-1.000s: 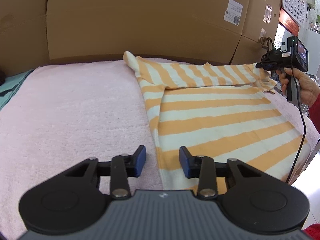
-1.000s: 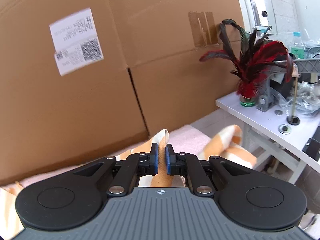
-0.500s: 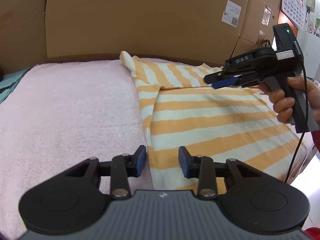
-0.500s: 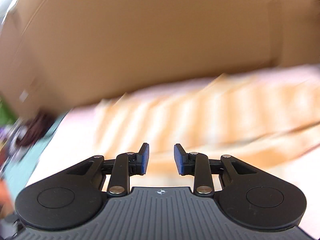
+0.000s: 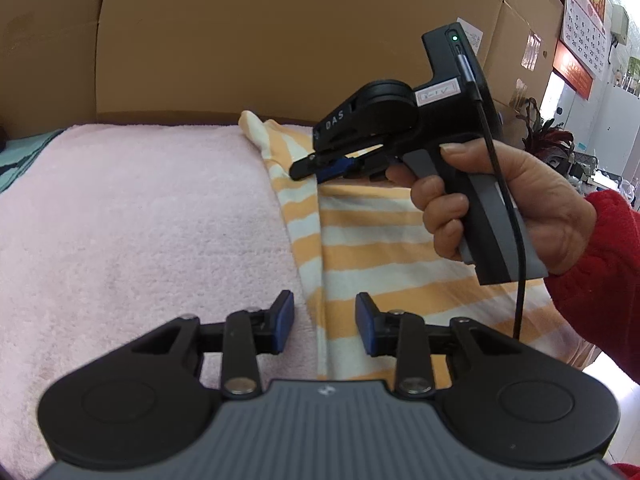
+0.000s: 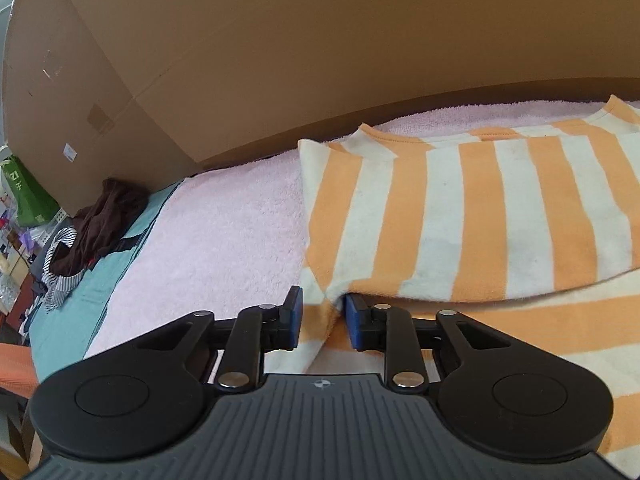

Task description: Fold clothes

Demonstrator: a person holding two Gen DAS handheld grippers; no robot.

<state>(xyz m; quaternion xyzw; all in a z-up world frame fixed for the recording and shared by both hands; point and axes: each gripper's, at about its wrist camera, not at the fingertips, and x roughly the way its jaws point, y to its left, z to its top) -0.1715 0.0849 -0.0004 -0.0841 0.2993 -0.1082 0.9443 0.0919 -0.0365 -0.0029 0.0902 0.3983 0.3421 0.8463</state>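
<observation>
An orange-and-white striped shirt (image 5: 384, 248) lies on a pink towel (image 5: 140, 220), its top part folded down over the body (image 6: 480, 208). My left gripper (image 5: 325, 328) is open, low over the shirt's left edge near the hem, with the edge running between the fingers. A hand in a red sleeve (image 5: 600, 264) holds my right gripper (image 5: 314, 169) over the shirt's far left shoulder. In the right wrist view the right gripper (image 6: 323, 318) is open, with the corner of the folded layer between its blue pads (image 6: 294, 316). I see no clamping.
Large cardboard boxes (image 5: 280, 32) wall off the far side of the bed. A pile of dark and striped clothes (image 6: 92, 232) lies on a teal sheet (image 6: 92, 300) to the left. The right gripper's cable (image 5: 520, 272) hangs over the shirt's right side.
The right gripper let go of the cloth it was shut on, opened, and swung left across the shirt to its left fold. The left gripper stayed open by the hem.
</observation>
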